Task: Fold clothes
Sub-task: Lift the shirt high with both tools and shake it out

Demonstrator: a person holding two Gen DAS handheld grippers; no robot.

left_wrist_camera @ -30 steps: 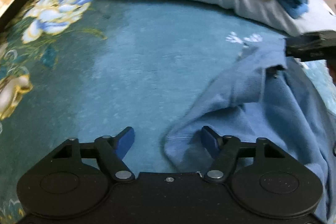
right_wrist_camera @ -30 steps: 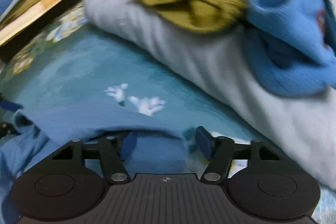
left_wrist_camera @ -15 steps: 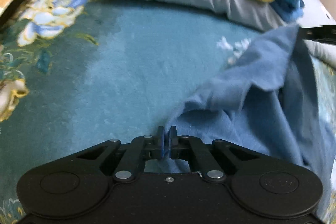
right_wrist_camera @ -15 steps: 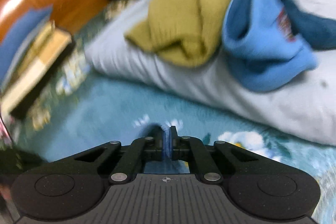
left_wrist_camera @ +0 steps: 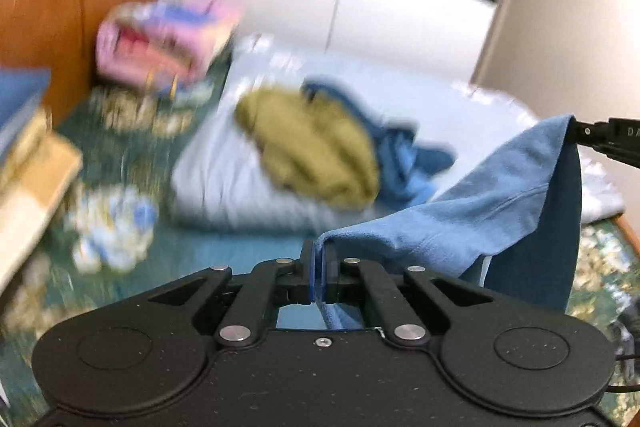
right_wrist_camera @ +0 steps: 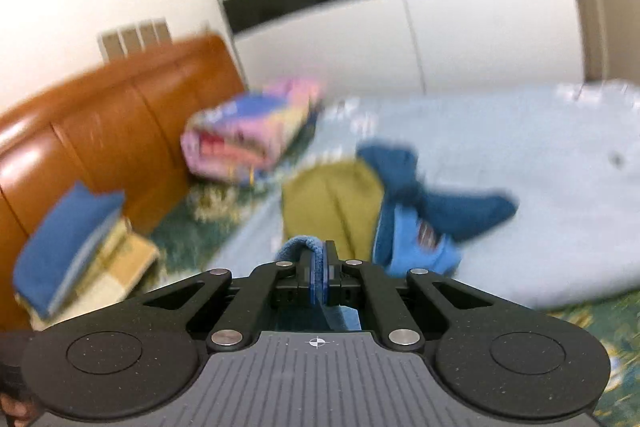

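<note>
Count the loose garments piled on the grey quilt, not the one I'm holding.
2: an olive sweater and, against its right side, a blue top. More could be hidden under them. The light blue shirt hangs between the left gripper and the right gripper.

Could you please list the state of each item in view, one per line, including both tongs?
Left tongs: shut on the light blue garment's edge.
Right tongs: shut on another edge of it.
Light blue garment: lifted, hanging between the tongs.
Olive sweater: crumpled, unfolded, on the pale grey quilt.
Dark blue garment: crumpled beside the sweater.
Pink bedding: folded, by the headboard.
</note>
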